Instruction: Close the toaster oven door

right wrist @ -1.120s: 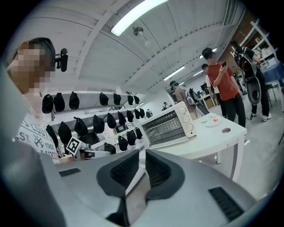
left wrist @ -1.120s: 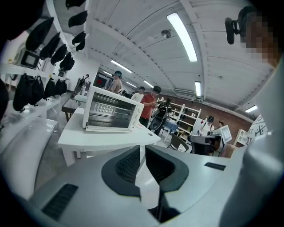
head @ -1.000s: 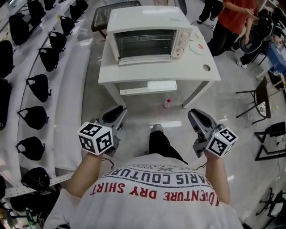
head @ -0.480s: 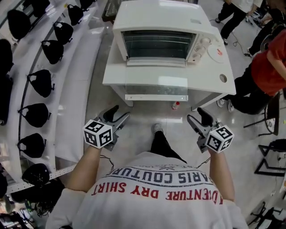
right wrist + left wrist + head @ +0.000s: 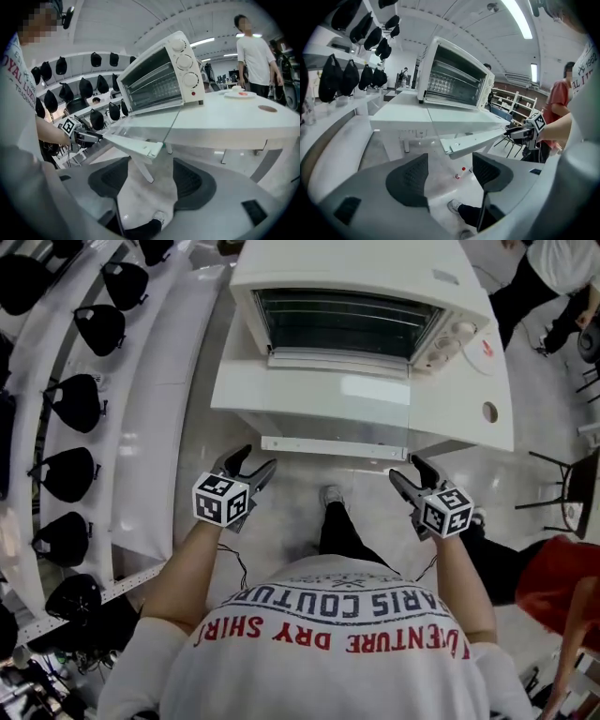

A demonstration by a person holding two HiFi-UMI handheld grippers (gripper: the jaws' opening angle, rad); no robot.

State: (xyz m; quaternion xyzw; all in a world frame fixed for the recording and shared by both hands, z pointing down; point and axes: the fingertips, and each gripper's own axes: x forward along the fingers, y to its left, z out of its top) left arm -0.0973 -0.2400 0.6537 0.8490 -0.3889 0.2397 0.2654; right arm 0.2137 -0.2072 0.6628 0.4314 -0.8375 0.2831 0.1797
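Your left claw and right claw were low in front of you. Each had its jaws spread wide, having just been opening, with only the floor showing between them. Just beyond their tips, the toaster oven door lay dropped flat and fully open, jutting past the front edge of the white bench, with your left claw near its left corner and your right claw near its right corner. Farther back, the white toaster oven stood on that bench, its open cavity facing you.
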